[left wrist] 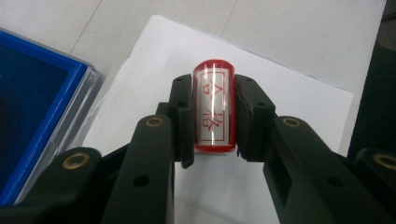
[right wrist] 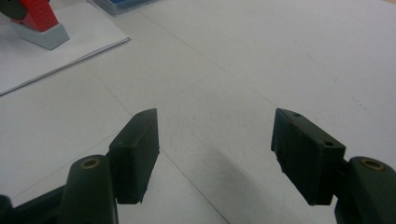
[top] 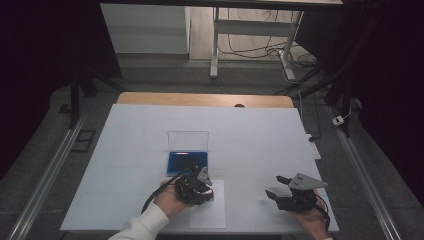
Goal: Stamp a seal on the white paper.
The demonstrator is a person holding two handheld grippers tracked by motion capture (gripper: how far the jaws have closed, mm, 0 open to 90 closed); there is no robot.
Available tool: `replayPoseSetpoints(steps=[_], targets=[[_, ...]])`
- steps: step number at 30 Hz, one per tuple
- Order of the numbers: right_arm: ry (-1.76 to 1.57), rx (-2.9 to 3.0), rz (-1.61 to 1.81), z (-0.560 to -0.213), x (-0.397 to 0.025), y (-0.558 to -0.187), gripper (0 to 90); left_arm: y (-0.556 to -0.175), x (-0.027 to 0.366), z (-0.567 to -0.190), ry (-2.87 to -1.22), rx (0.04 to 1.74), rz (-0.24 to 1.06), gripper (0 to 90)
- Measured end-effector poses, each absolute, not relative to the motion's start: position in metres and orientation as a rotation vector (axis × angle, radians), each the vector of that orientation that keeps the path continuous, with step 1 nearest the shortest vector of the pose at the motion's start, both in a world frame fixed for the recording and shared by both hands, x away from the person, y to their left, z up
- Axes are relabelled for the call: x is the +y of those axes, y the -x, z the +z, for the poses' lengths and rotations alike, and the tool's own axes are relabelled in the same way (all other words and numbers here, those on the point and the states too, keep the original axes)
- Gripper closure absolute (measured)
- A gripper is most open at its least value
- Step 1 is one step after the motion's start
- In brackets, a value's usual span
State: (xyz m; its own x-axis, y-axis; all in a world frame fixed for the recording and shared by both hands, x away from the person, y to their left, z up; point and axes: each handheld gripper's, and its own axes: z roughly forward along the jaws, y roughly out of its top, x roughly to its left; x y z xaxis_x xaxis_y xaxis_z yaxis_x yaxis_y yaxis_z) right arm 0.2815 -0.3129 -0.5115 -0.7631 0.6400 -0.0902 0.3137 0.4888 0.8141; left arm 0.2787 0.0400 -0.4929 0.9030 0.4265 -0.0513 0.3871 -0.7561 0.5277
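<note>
- so the left gripper (left wrist: 212, 121) is pinching a red stamp (left wrist: 213, 109) right between its 2 jaws, 1 pad on each long side, label with red characters facing up at the camera
- the stamp's long axis runs straight out along the jaws, away from the hand, and its base looks pressed on or just above the white sheet of paper (left wrist: 289, 93) under the claw, can't tell which
- from above, that left gripper (top: 196, 186) sits over the near-middle paper sheet (top: 207, 212), so the stamp is already in the claw, nothing to reach for on that side
- my guess is the next move is either pressing down on the sheet or going for ink, and what matters is that the blue ink pad (top: 186, 161) lies just ahead of the claw, lid up behind it, slightly off to the claw's left (left wrist: 32, 107)
- right gripper (top: 281, 189) is spread wide, holding nothing, resting well off to the side over bare white table cover (right wrist: 280, 56), so the left one is way nearer to both pad and paper
- farthest out, the right gripper view catches the stamp (right wrist: 37, 21) on the sheet off to its far left
</note>
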Motion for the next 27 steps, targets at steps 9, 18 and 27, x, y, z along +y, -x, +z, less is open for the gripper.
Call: replayPoseSetpoints(steps=[9, 18, 27], targets=[[-0.795, 2.357, 1.173, -0.5115, -0.3131, -0.2815, 32.2, -0.2775, 0.0408, -0.4943, -2.502, 0.589, 0.102, 70.8], [-0.794, 2.357, 1.173, -0.5114, -0.3131, -0.2814, 32.2, -0.2779, 0.0406, -0.4939, -2.507, 0.584, 0.1, 70.7], [-0.799, 2.351, 1.19, -0.5115, -0.3142, -0.2814, 32.1, -0.2776, 0.0426, -0.4926, -2.492, 0.581, 0.098, 70.5]])
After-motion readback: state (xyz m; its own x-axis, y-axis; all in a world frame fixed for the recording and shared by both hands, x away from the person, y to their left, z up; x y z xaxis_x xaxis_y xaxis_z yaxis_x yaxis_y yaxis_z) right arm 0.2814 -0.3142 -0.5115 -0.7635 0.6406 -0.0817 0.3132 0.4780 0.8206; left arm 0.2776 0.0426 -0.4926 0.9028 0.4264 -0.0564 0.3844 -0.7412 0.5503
